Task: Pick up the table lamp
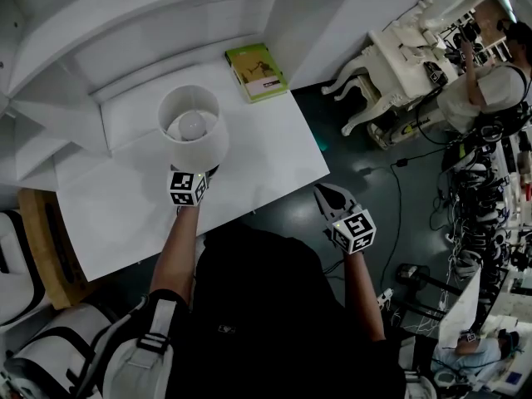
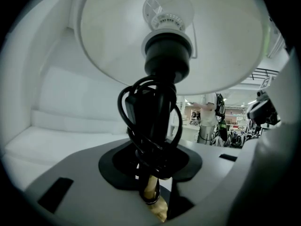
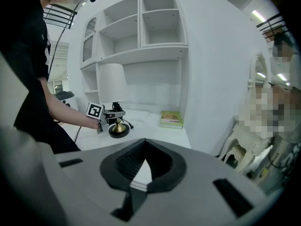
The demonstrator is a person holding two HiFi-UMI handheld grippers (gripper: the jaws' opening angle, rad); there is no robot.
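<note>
Left gripper (image 2: 151, 166) on upright table lamp (image 2: 167, 55)

A green book (image 1: 257, 71) lies at the far right corner of the white table (image 1: 270, 152), white shelves (image 3: 141, 32) rise behind it, and far right an ornate white side table (image 1: 391, 52) stands near tangled cables (image 1: 475, 214).

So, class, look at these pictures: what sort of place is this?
Probably a staged study corner inside a lab: white desk with shelves, table lamp, yet tangled cables on the floor alongside.
</note>
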